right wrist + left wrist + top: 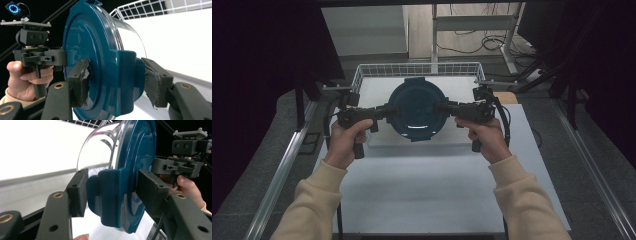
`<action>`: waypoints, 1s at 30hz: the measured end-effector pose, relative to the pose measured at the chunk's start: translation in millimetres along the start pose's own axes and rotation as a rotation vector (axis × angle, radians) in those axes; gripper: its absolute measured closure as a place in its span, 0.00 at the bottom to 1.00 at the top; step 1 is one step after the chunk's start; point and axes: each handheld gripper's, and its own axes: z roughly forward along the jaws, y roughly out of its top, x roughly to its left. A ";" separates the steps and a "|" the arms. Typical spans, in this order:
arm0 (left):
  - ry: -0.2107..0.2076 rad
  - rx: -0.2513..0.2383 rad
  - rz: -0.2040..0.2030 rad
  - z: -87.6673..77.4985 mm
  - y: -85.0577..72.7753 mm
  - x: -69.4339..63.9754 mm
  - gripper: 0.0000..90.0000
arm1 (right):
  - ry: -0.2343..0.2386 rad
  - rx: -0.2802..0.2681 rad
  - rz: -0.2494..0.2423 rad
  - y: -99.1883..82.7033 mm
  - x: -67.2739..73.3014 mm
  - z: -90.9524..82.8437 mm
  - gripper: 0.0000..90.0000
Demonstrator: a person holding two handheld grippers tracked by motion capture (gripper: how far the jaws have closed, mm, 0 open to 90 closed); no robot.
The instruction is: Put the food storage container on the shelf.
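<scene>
A round clear container with a dark teal lid hangs above the white board, held between both grippers. My left gripper is shut on the lid's left latch tab; its pads press the tab and the lid face. My right gripper is shut on the opposite latch tab, with worn pads on both sides of it. The clear bowl sits under the lid. Each gripper view shows the other gripper across the lid.
A white wire basket stands at the table's far edge, right behind the container. A raised white board lies beneath it on the white table sheet. Metal rails run along both sides. Cables lie on the floor beyond.
</scene>
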 end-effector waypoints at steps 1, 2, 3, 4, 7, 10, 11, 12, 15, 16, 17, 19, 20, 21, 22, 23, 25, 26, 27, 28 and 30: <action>-0.002 0.001 0.007 1.2 3.1 0.8 0.49 | 0.001 0.001 0.000 2.2 -0.7 0.0 0.47; -0.005 0.000 0.009 2.2 5.5 1.5 0.49 | 0.000 -0.002 -0.003 4.9 -1.7 0.1 0.47; -0.011 -0.009 0.012 4.0 9.4 3.0 0.49 | -0.003 -0.002 -0.004 6.9 -2.5 0.2 0.47; -0.013 -0.012 0.015 4.8 11.2 3.5 0.50 | -0.004 -0.006 0.002 10.6 -4.4 0.4 0.47; -0.015 -0.009 0.018 7.9 19.1 5.0 0.50 | -0.005 -0.013 -0.002 16.4 -7.4 1.0 0.47; -0.020 -0.002 0.017 10.5 25.4 7.1 0.50 | -0.007 -0.012 0.001 22.9 -10.0 1.9 0.47; -0.022 -0.002 0.018 11.3 27.5 8.1 0.50 | -0.010 -0.011 0.000 24.6 -10.3 1.8 0.47; -0.025 -0.001 0.017 12.1 29.6 8.7 0.50 | -0.012 -0.011 0.000 26.9 -10.6 2.1 0.47; -0.030 0.001 0.008 14.8 35.7 11.0 0.50 | -0.017 -0.002 0.001 34.3 -11.8 2.7 0.47; -0.031 0.001 0.004 15.6 37.5 12.0 0.50 | -0.018 -0.004 0.001 36.4 -12.5 3.4 0.47; -0.031 0.000 0.002 16.5 39.1 12.9 0.50 | -0.020 -0.002 -0.001 38.3 -13.3 3.8 0.47; -0.031 0.001 0.004 17.8 41.9 14.5 0.50 | -0.021 -0.001 0.001 41.4 -14.8 5.0 0.47; -0.032 0.001 0.005 18.4 43.4 15.6 0.50 | -0.021 0.000 0.003 42.7 -15.6 5.6 0.47; -0.031 -0.001 0.002 19.3 44.8 16.3 0.50 | -0.021 -0.001 0.004 43.8 -16.7 6.4 0.47; -0.029 -0.001 0.002 19.9 46.2 17.5 0.50 | -0.022 0.000 0.008 44.8 -17.6 7.2 0.47; -0.029 -0.005 -0.001 20.8 47.3 18.5 0.50 | -0.022 -0.002 0.009 45.8 -18.6 8.2 0.47; -0.030 -0.005 -0.005 22.8 49.6 21.8 0.50 | -0.024 -0.003 0.014 47.5 -20.7 9.9 0.47; -0.031 -0.004 -0.010 23.8 50.4 23.0 0.50 | -0.025 -0.004 0.014 48.8 -22.8 11.5 0.47; -0.032 -0.002 -0.012 24.6 51.2 24.6 0.50 | -0.026 -0.002 0.017 49.4 -23.8 12.3 0.47; -0.035 0.004 -0.018 25.9 52.2 27.3 0.50 | -0.028 0.000 0.019 50.0 -24.7 13.1 0.47; -0.039 0.009 -0.026 28.5 53.0 31.7 0.50 | -0.035 0.005 0.022 51.3 -27.2 15.7 0.47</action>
